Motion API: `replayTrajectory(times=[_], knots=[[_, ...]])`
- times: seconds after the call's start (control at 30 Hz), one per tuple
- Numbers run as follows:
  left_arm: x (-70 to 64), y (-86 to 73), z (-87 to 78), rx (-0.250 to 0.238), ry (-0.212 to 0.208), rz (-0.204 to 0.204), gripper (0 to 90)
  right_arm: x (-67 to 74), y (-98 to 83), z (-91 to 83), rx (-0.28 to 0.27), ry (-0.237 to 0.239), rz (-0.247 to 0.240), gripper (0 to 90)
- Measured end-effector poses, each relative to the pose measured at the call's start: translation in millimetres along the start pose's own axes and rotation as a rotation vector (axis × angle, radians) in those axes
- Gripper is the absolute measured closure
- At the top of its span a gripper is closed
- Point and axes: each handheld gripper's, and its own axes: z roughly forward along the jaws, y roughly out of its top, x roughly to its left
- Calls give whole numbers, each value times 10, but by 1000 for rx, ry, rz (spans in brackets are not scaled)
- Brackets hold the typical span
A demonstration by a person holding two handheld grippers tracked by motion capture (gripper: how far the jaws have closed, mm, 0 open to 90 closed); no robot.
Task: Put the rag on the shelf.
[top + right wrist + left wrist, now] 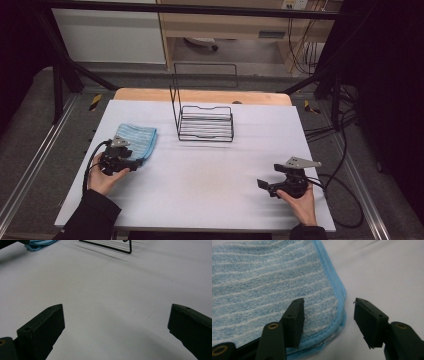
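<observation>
**Left gripper poised over the corner of a folded blue cloth**

At the left of the table (200, 175), one folded blue striped cloth (135, 138) lies flat. The left gripper (328, 315) straddles its near corner: one of the fingers (294, 320) sits over the terry, the other over bare table just beyond the bound hem. The fingers are part open, not yet pressing the cloth. It looks soft, light and limp, likely to sag and unfold when lifted, so the stitched edge at the corner seems the best place to pinch. Beyond the fingers, mid-table, stands one black wire rack (206, 122). At the right, the right gripper (261, 184) rests with fingers spread wide and holding nothing.
</observation>
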Motion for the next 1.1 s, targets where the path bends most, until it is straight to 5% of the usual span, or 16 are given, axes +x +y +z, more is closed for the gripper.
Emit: replayTrajectory(times=[0.27,0.8,1.1], knots=[[3,-41,72,30,35,48,530,3,-1,3,-1,-1,-1,16],[113,-53,80,11,-11,-39,734,1,0,14,8,0,-3,19],[102,-44,84,13,-11,-32,820,3,-1,15,11,3,-1,21]])
